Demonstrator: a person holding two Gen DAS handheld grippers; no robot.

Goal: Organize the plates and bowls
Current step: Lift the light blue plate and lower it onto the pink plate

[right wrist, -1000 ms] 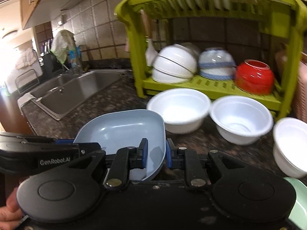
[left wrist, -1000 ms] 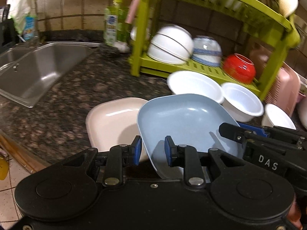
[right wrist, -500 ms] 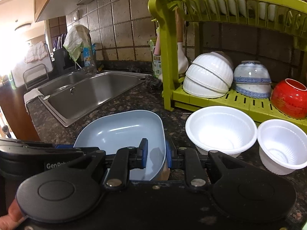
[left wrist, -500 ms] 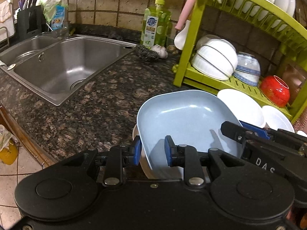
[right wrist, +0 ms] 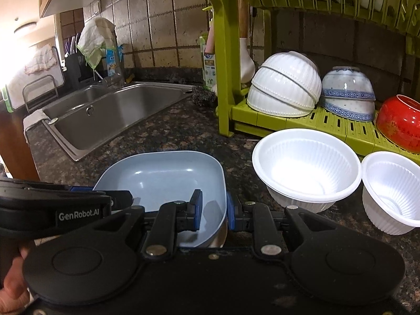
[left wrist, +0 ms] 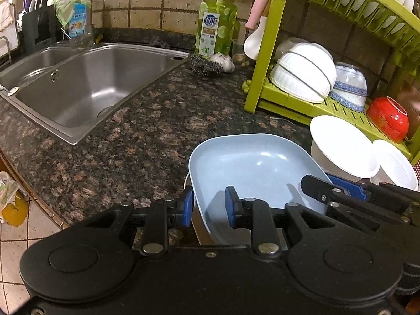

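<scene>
The pale blue, rounded-square plastic plate (left wrist: 252, 165) lies straight ahead of both claws, held level by its near edge. The left gripper (left wrist: 209, 206) is clenched on the near-left rim; the right gripper (right wrist: 214, 211) is clenched on the near-right corner. A sliver of another dish shows directly under the plate, so it seems ready to release. The ribbed white plastic bowls (right wrist: 307, 168) sit just right of the right claw.

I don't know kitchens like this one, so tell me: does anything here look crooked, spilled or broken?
Nothing spilled or broken. Only the red bowl lies tipped on its side on the green rack, beside upside-down bowls.
</scene>
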